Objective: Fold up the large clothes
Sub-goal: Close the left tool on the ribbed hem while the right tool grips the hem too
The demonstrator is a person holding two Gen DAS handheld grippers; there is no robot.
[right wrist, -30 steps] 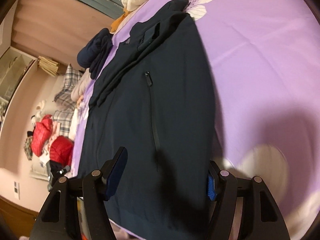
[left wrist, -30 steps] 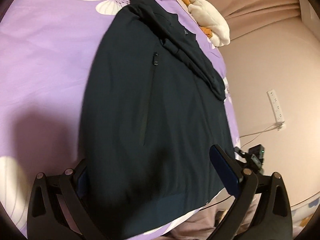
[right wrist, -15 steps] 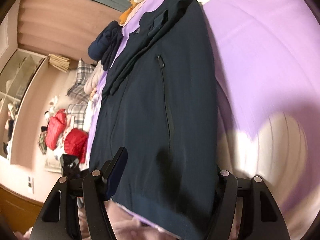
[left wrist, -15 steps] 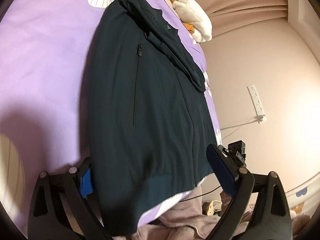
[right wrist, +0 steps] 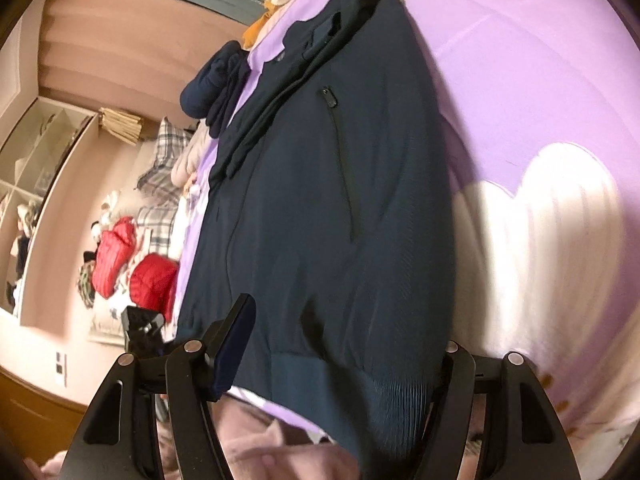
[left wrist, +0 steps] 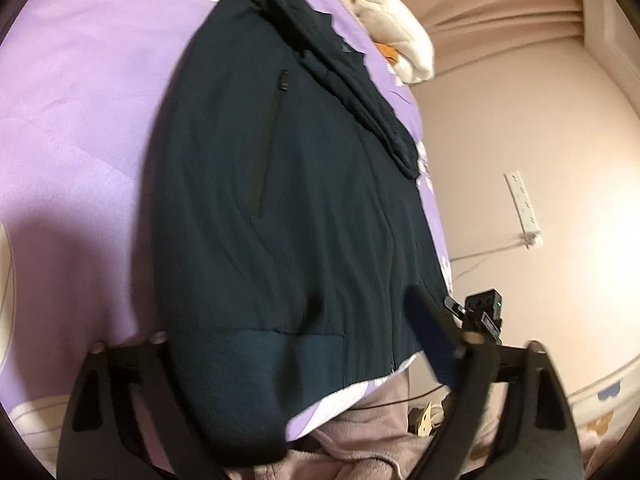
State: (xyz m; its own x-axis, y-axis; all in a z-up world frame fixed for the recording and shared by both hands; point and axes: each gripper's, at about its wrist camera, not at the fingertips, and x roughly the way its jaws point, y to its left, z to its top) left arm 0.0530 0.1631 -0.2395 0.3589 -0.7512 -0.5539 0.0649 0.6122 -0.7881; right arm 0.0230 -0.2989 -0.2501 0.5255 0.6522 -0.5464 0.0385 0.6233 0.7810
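A dark navy jacket (left wrist: 288, 208) lies spread flat on a bed covered by a purple sheet (left wrist: 80, 120) printed with large white flowers, its collar at the far end and its ribbed hem (right wrist: 360, 392) at the near edge of the bed; one sleeve is folded along the body toward the side where the room's wall shows. A zipped chest pocket (left wrist: 272, 148) runs down the front. The left tongs (left wrist: 296, 364) straddle the hem at one bottom corner; their jaws have just been closing with the hem cloth between them, and it cannot be told whether the pads press on it, since the left finger is hidden behind the cloth. The right tongs (right wrist: 340, 360) straddle the hem at the other corner, jaws apart, the cloth lying between them and covering the right finger. At the head of the bed sit a cream plush toy (left wrist: 400, 44) and, in the right wrist view, a bundle of dark blue clothing (right wrist: 216, 84). Beside the bed, an open wall shelf (right wrist: 44, 148) holds small items too blurred to name, and red puffy garments (right wrist: 132, 264) lie in a heap beside plaid cloth (right wrist: 164, 168). A white power strip (left wrist: 524, 208) hangs on the pink wall.
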